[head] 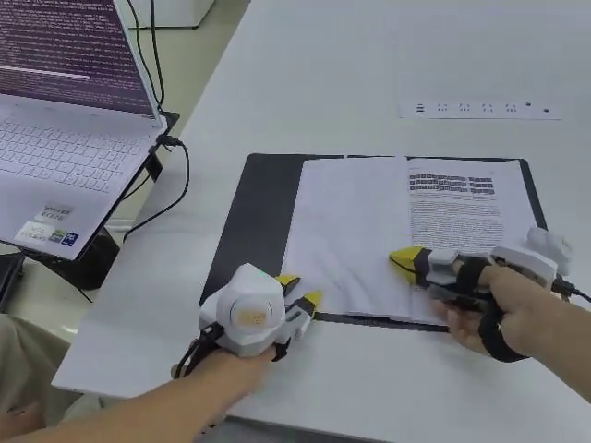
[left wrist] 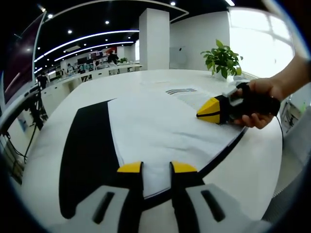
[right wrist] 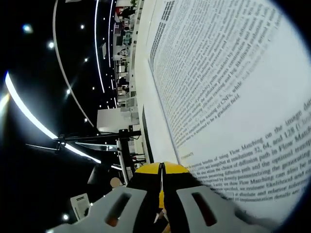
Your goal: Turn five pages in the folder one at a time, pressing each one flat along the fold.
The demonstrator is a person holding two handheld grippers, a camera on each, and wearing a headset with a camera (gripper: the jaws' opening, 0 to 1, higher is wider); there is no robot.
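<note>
White table (head: 369,55), open black folder (head: 249,221) near front edge, socket strip (head: 480,109) behind

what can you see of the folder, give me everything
The folder lies open and flat on the white table. It has a thin black cover with white paper sheets inside. The left page is blank, the right page carries printed text, and bare black cover shows left of the pages. The right gripper, jaws shut, presses its yellow tips on the paper near the fold. The left gripper sits at the folder's near edge; contact there is unclear.
</note>
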